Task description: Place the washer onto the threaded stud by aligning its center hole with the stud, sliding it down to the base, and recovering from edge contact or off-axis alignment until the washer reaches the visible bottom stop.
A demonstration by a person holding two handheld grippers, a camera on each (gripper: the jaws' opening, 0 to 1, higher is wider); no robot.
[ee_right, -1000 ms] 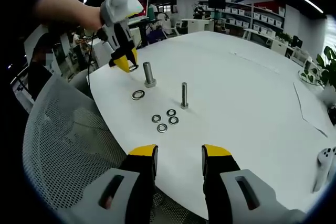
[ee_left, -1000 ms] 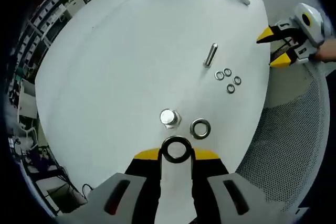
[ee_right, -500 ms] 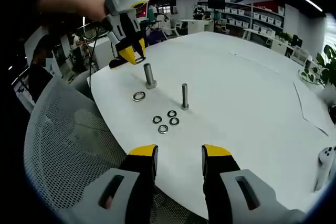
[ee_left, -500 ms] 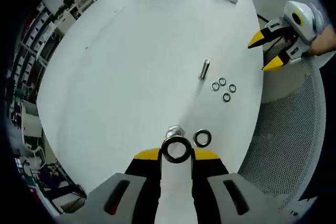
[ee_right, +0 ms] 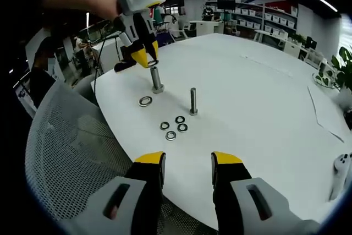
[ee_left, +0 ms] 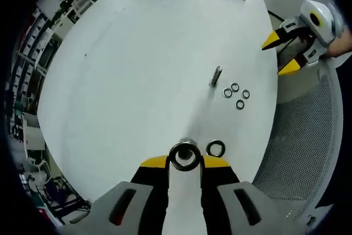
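- Washer (ee_left: 185, 156): flat metal ring, bright rim, dark round centre hole, seen face-on in the left gripper view. Pinched between the yellow jaw tips of the left gripper (ee_left: 185, 162), jaws clenched on its two sides.
- In the right gripper view the washer (ee_right: 153, 63) sits level at the tip of the left gripper (ee_right: 144, 59), directly above the top of the threaded stud (ee_right: 157, 79); whether ring and stud top touch cannot be told.
- Threaded stud: upright on a hex base on the white table (ee_right: 264, 103); in the left gripper view it is mostly hidden behind the held washer.
- Second large washer (ee_right: 145, 101) lies flat on the table just beside the stud's base.
- Slimmer second stud (ee_right: 193, 101) stands upright farther in; four small washers (ee_right: 173, 127) lie in a cluster near it.
- Right gripper (ee_right: 187, 164): jaws spread apart, nothing between them, over the table's near edge, well apart from the studs.
- Mesh chair back (ee_right: 71, 158) beside the table edge.
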